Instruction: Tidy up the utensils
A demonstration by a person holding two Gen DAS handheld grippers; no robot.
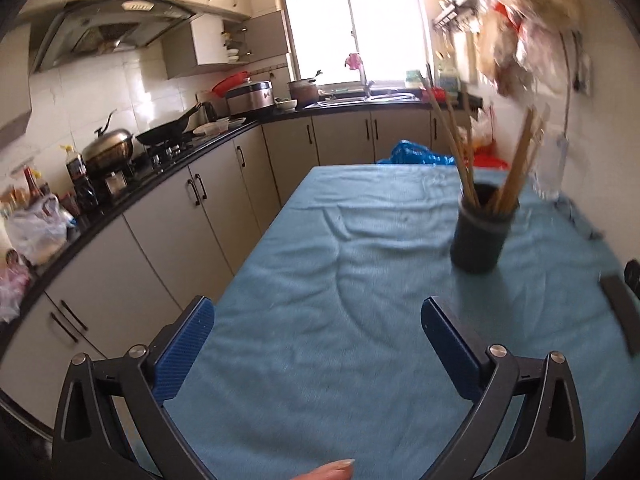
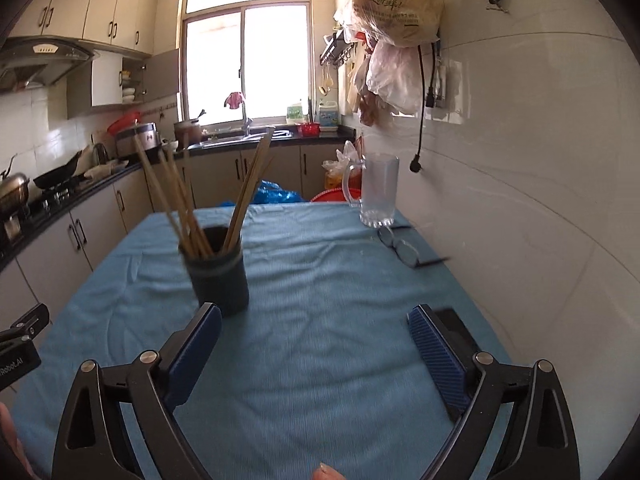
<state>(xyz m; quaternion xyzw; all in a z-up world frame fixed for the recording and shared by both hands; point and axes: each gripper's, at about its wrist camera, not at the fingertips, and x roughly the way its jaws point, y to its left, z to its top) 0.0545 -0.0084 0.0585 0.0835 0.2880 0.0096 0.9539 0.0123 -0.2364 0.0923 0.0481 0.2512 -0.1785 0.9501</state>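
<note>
Dark and round, the holder (image 2: 218,276) stands upright on the blue tablecloth (image 2: 320,320) with a pale band near its rim, and wooden chopsticks (image 2: 176,196) fan out of it in two leaning bunches. It sits just ahead of the right gripper (image 2: 314,330), towards that gripper's left finger, and ahead-right of the left gripper (image 1: 318,322). Both claws are spread wide and hold nothing. A glass mug (image 2: 378,190) and folded eyeglasses (image 2: 404,248) lie further back by the white wall, well apart from the holder.
</note>
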